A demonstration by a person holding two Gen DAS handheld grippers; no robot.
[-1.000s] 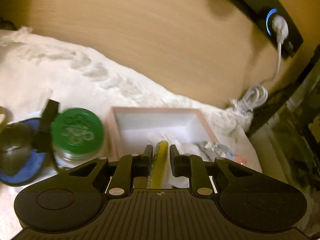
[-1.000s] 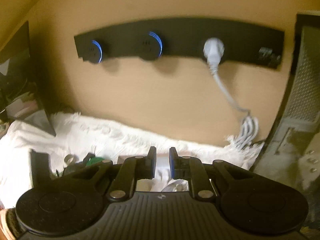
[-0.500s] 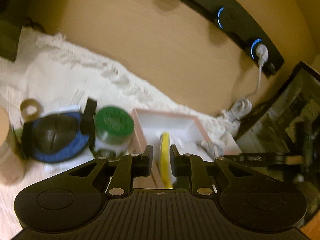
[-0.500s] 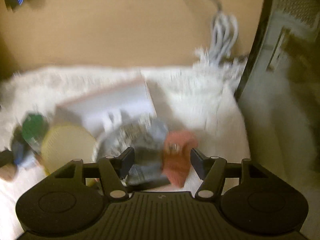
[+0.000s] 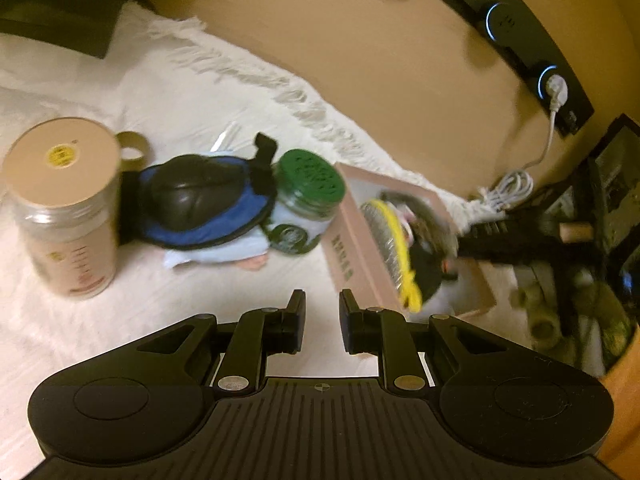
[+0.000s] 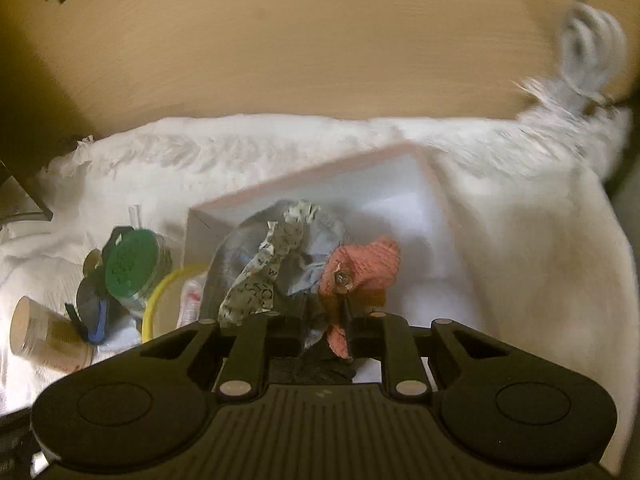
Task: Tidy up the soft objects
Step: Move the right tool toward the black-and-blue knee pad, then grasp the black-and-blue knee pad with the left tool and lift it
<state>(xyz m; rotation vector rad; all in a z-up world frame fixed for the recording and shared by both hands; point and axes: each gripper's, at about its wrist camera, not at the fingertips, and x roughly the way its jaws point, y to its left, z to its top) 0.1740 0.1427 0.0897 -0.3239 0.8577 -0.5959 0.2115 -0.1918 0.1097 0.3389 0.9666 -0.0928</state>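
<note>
Beside pink box (image 5: 352, 256): green-lidded jar (image 5: 308, 196), blue pouch (image 5: 208, 204), tall canister (image 5: 64, 204).

The right gripper (image 6: 325, 334) is closing its fingers (image 6: 362, 336) around a pink knit cloth (image 6: 366, 266) and grey fabric (image 6: 316, 334) inside the pink-rimmed box (image 6: 404, 152).

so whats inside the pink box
Inside the box: grey cloth, a printed strip, a pink knit piece and a yellow-rimmed pad. Whatever lies beneath the pile is covered.
</note>
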